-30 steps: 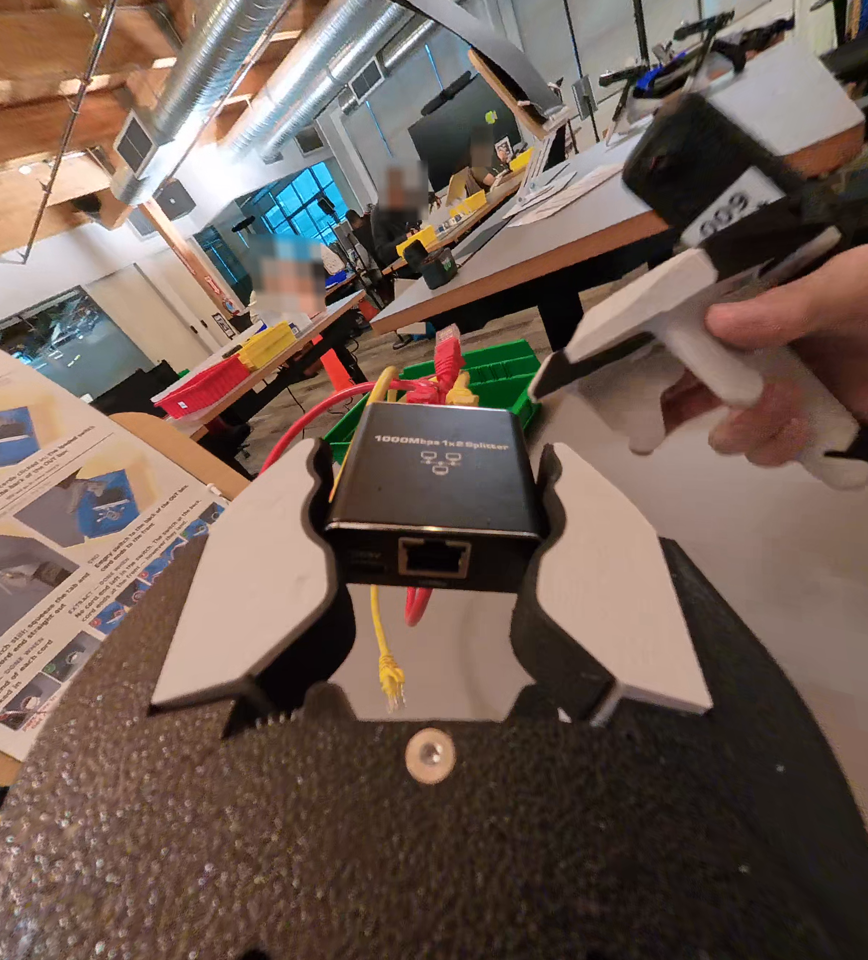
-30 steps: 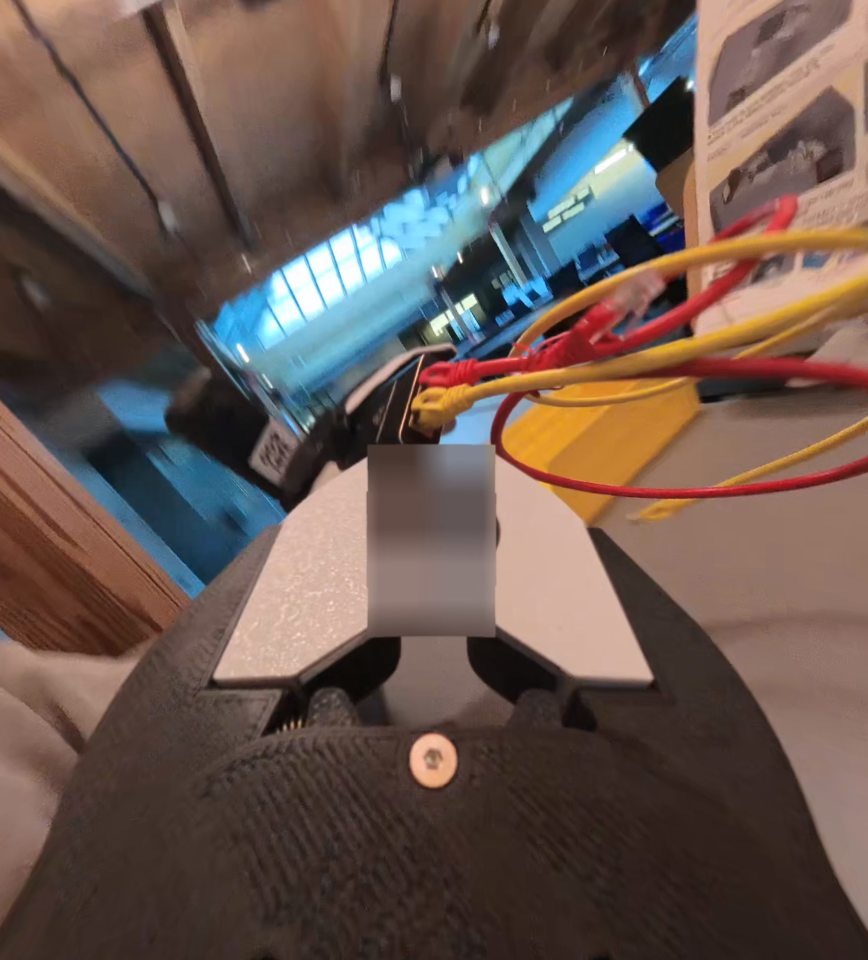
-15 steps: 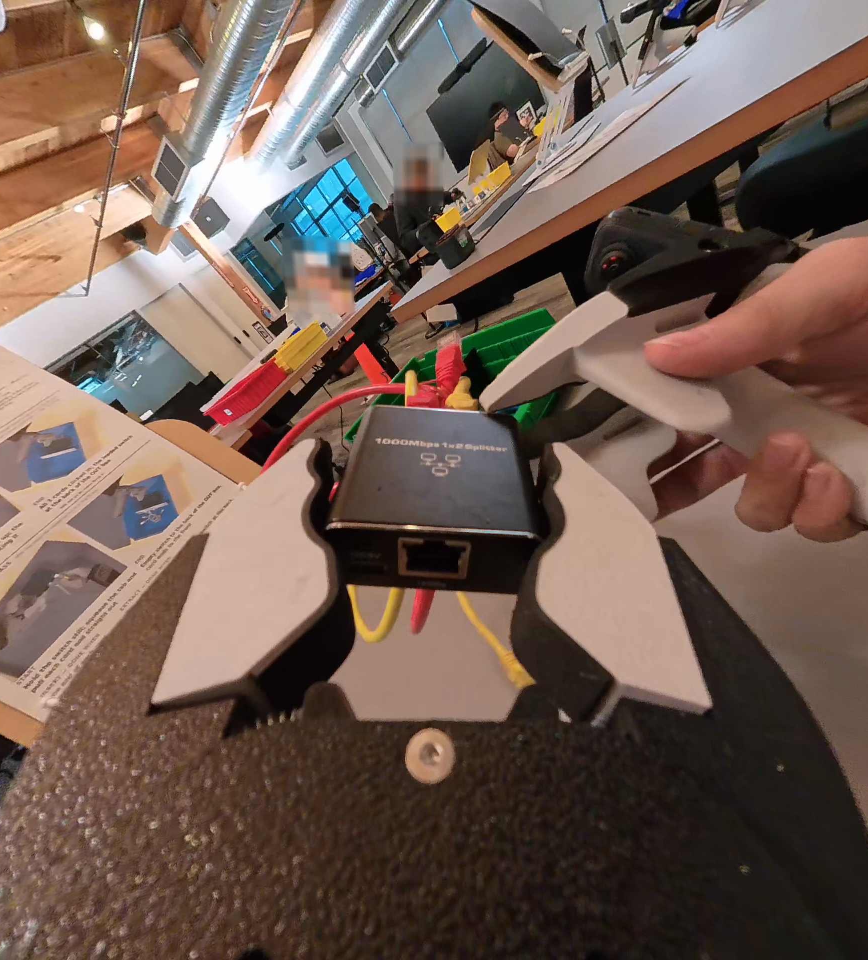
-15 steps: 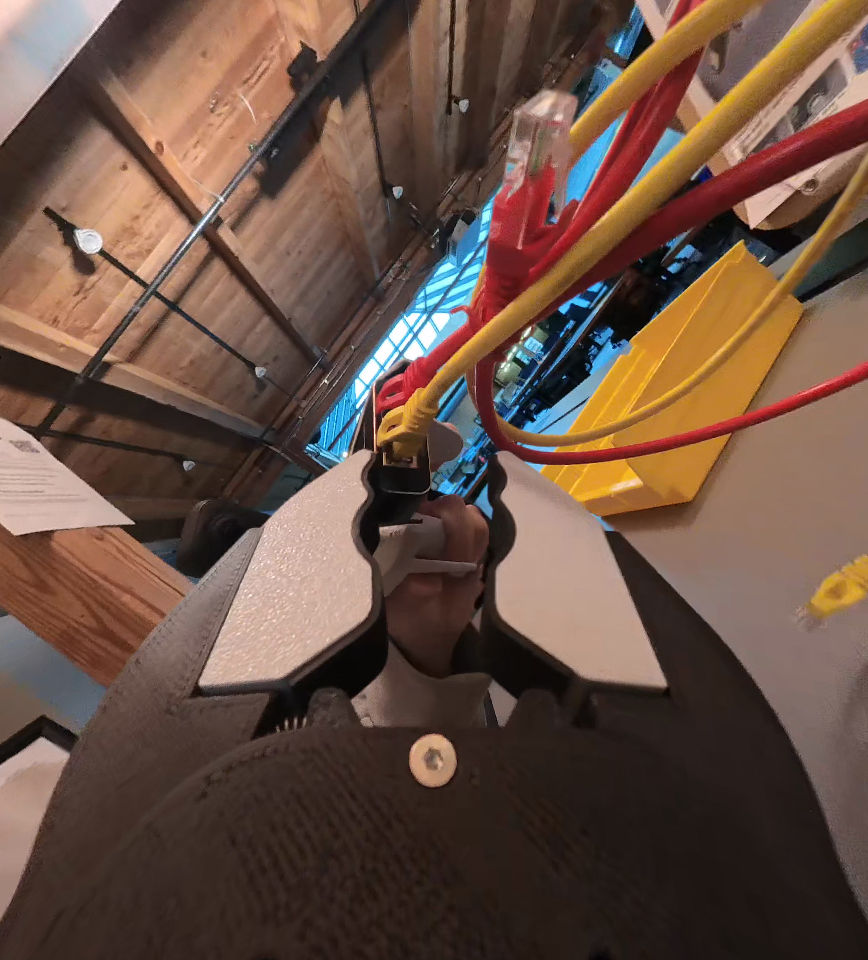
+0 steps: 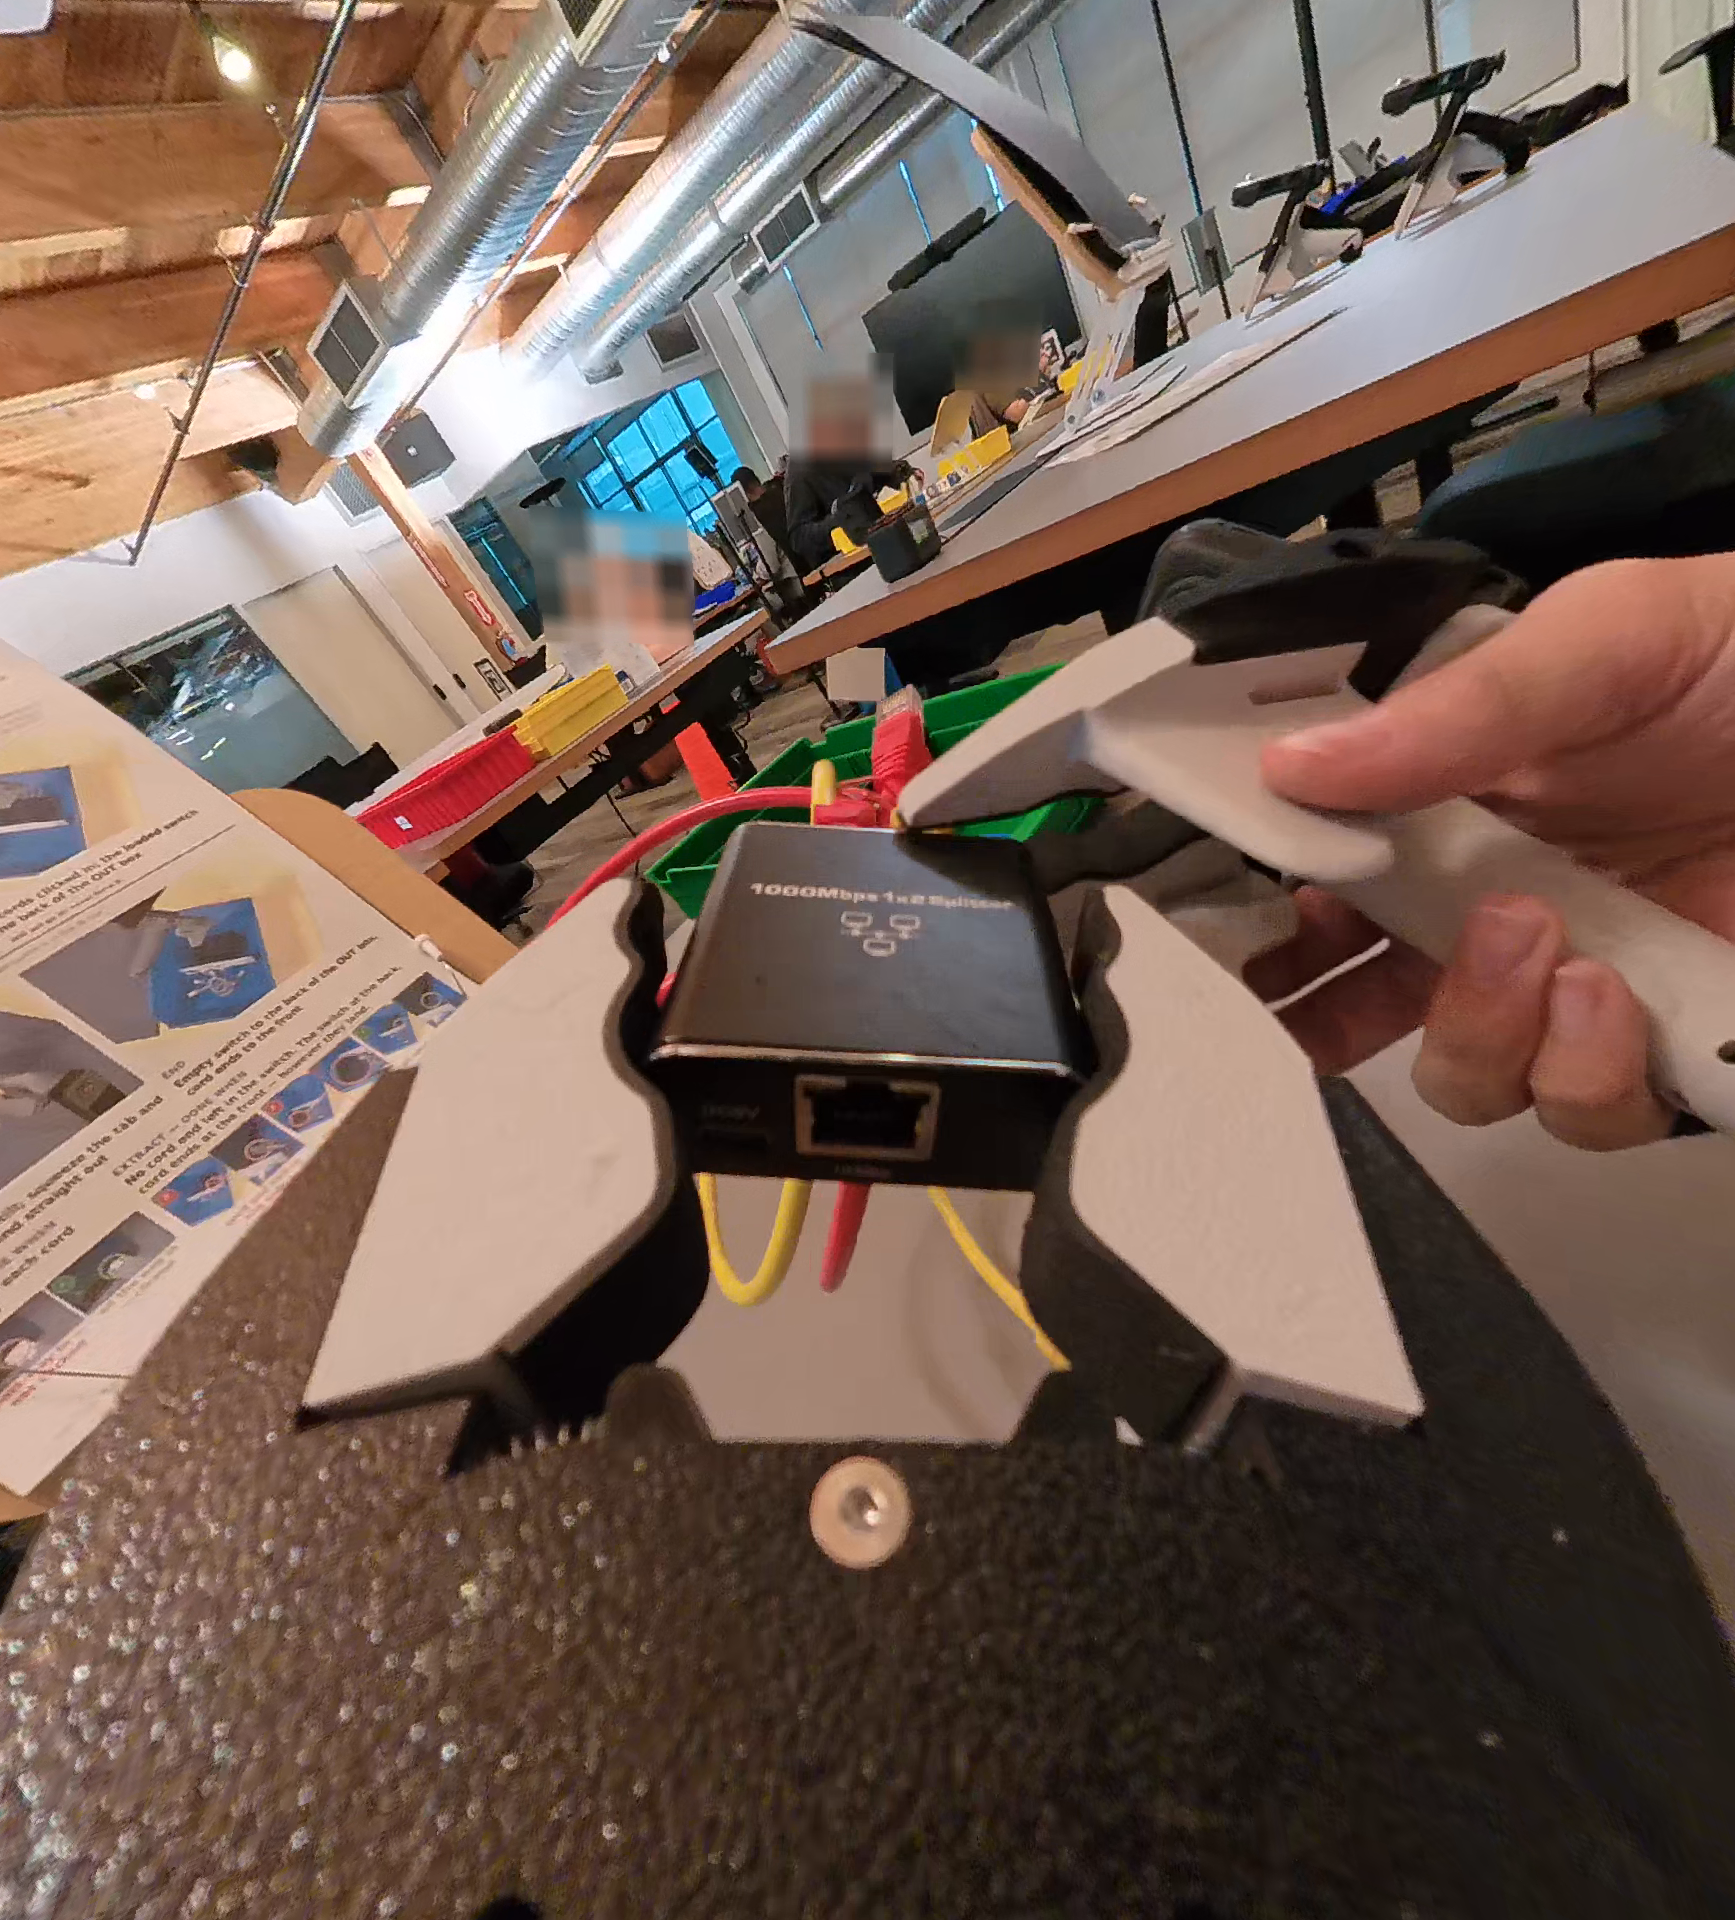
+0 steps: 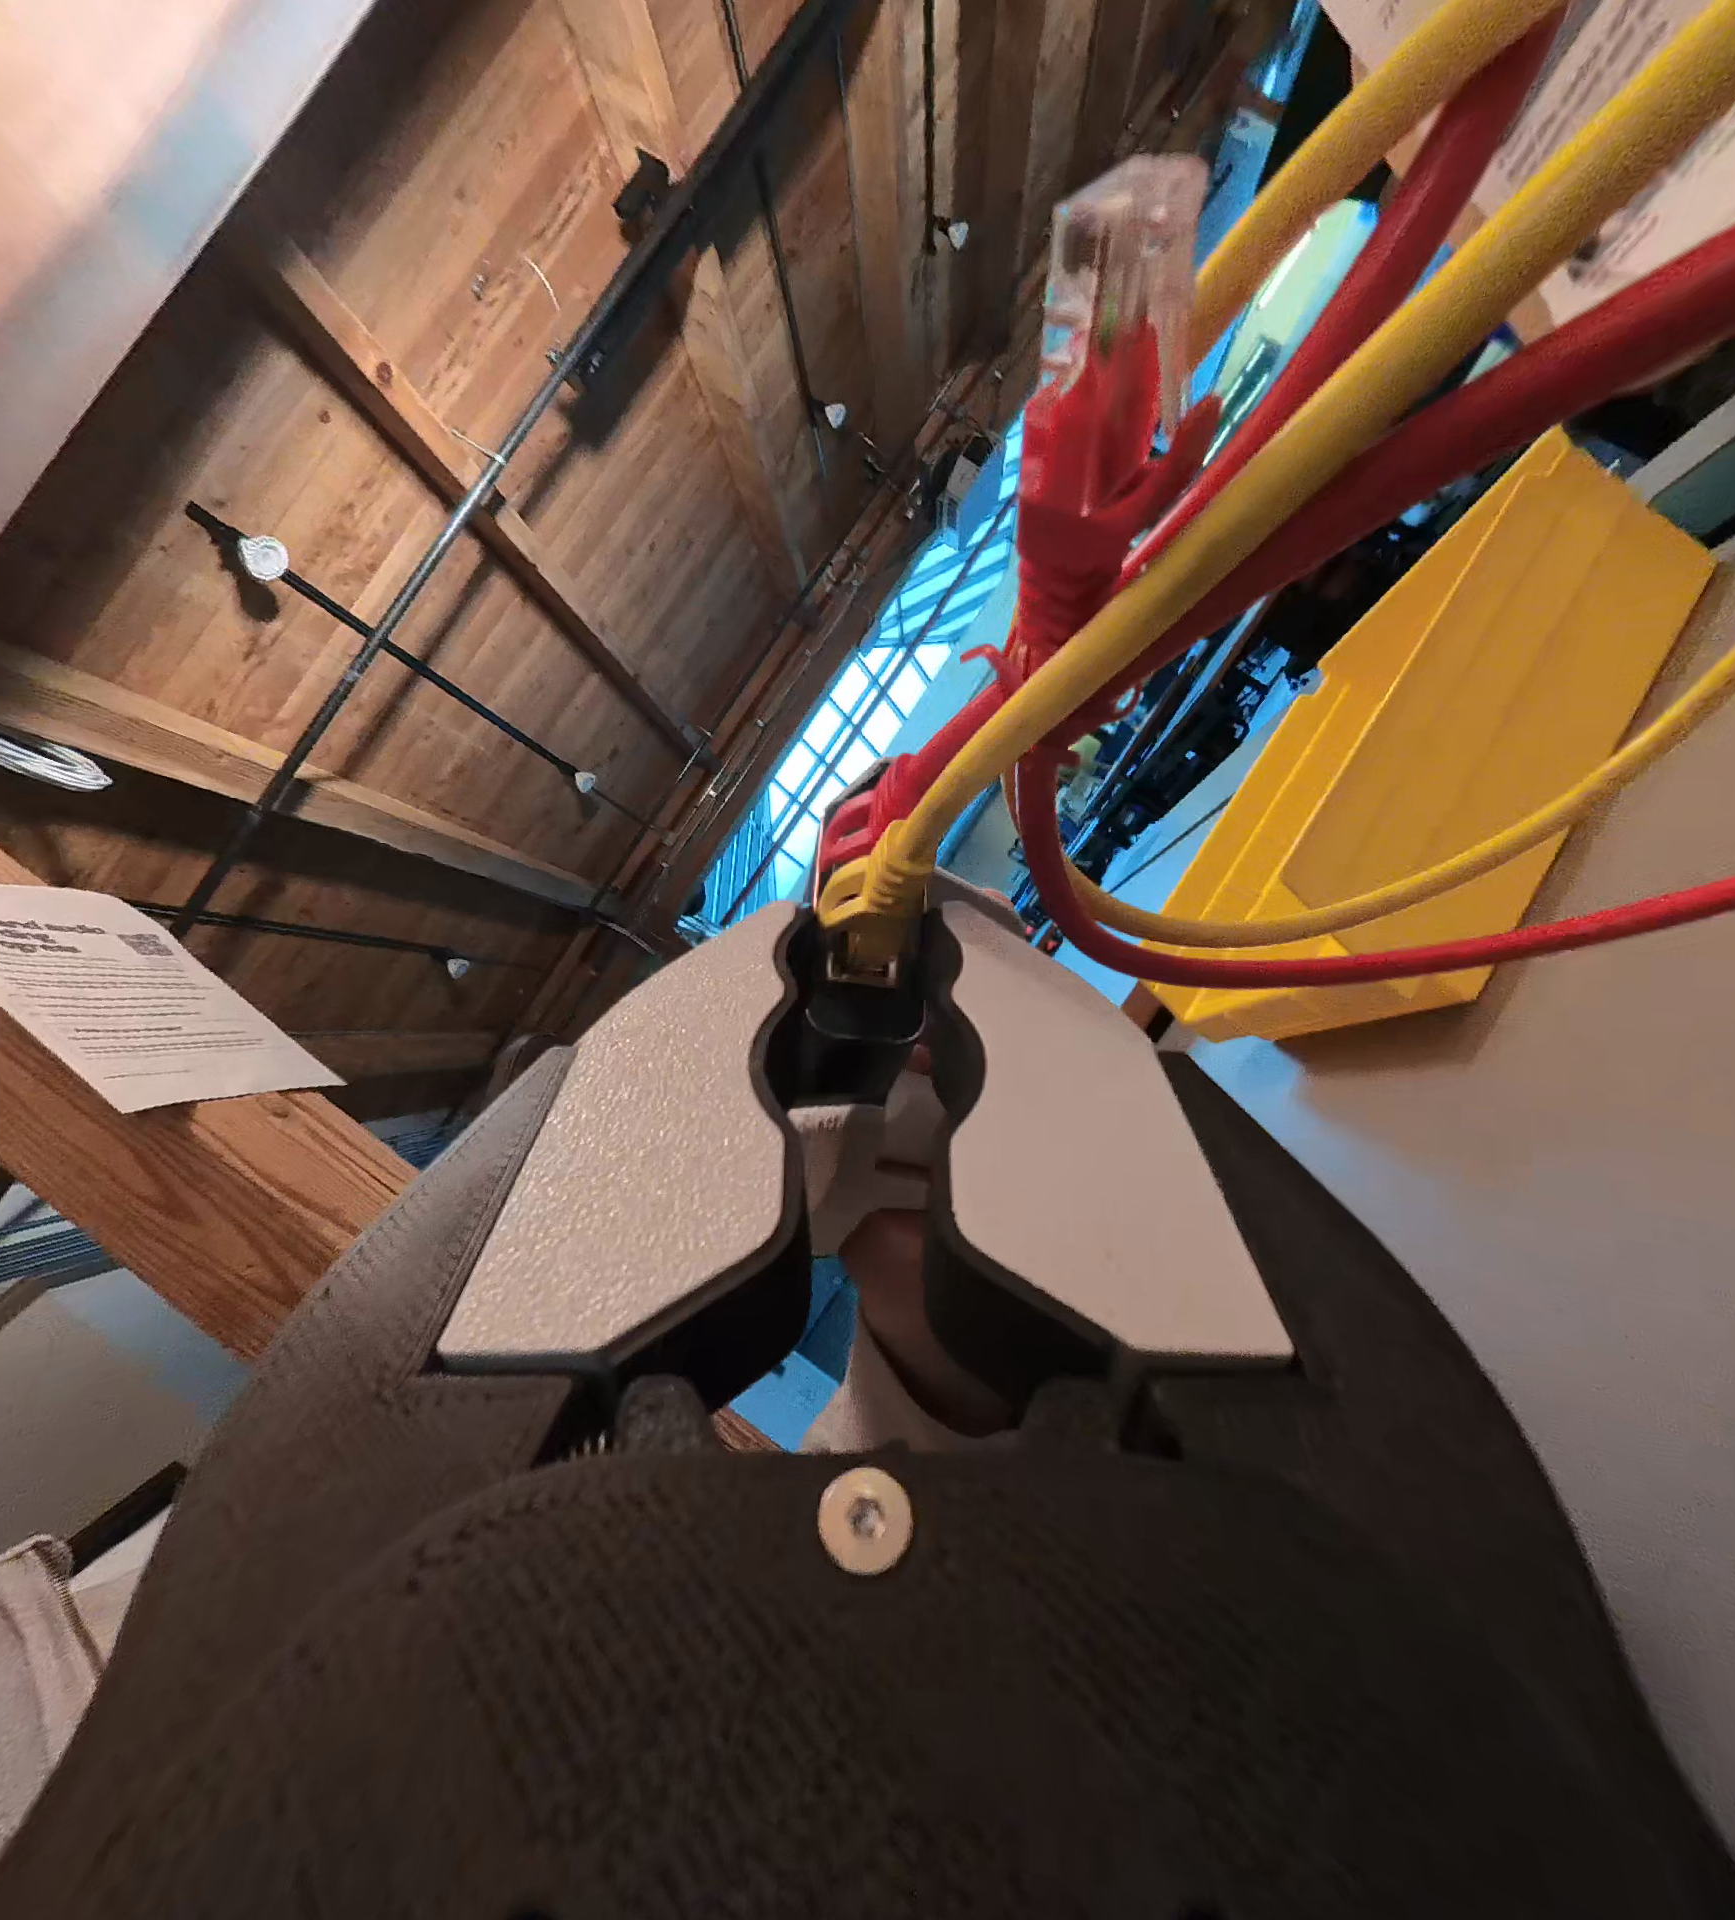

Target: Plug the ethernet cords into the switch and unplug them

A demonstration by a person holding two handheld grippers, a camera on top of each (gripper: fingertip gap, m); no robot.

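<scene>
My left gripper point(image 5: 868, 935) is shut on the black switch point(image 5: 868, 977) and holds it above the table, its empty front port facing the camera. Red point(image 5: 697, 831) and yellow point(image 5: 749, 1247) cords are plugged into its far side and hang below. My right gripper point(image 6: 868, 925), held by a hand point(image 5: 1569, 790), reaches the switch's far right corner. Its jaws are closed around the yellow plug point(image 6: 878, 894) where it enters the switch point(image 6: 858, 1013). A red plug point(image 6: 858, 821) sits in the port beside it. A loose red cord end with a clear connector point(image 6: 1123, 260) sticks up.
An instruction sheet point(image 5: 63, 987) lies to the left on the grey table point(image 5: 1621, 1351). A green bin point(image 5: 956, 717) stands beyond the switch and a yellow bin point(image 6: 1414, 779) at the table edge. Other tables and people are far behind. The grippers are tip to tip, or close to it.
My right gripper has swung in from the right to the back of the switch and narrowed its jaws onto the yellow plug. My left gripper keeps holding the switch.
</scene>
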